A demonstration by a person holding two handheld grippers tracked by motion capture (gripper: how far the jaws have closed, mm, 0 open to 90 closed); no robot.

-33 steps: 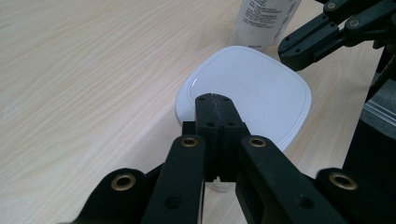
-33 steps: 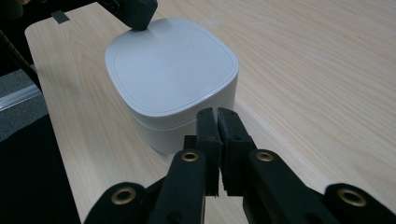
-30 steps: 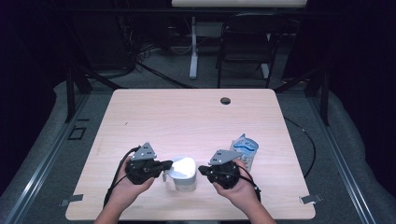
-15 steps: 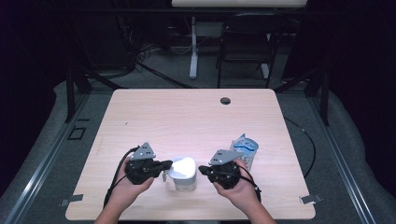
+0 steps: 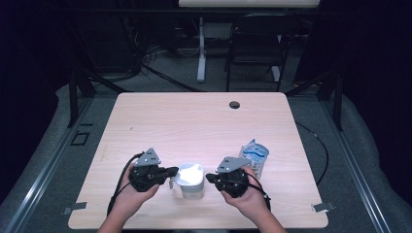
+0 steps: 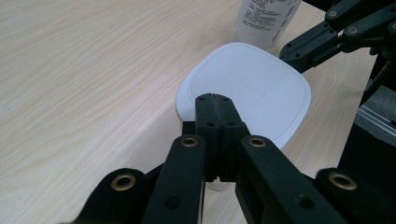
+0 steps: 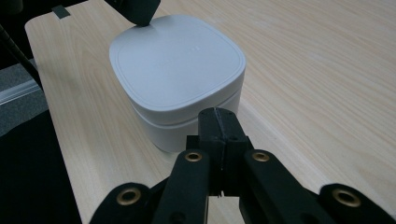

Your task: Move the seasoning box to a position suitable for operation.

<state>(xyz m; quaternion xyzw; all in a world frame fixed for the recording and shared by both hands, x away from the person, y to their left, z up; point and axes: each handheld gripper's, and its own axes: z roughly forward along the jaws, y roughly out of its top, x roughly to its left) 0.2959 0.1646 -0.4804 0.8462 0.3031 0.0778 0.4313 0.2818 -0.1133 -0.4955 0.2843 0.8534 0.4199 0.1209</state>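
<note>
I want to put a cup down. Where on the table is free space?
Free: the table's far half up to the cable hole, and the left strip. Crowded: the near edge, with white lidded container, both claws and wipes pack.

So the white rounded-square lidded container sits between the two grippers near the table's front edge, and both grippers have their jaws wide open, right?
Not quite. The white rounded-square lidded container does sit between the left gripper and right gripper near the front edge of the wooden table, but both grippers' jaws are shut, pads pressed together, as each gripper view shows.
</note>
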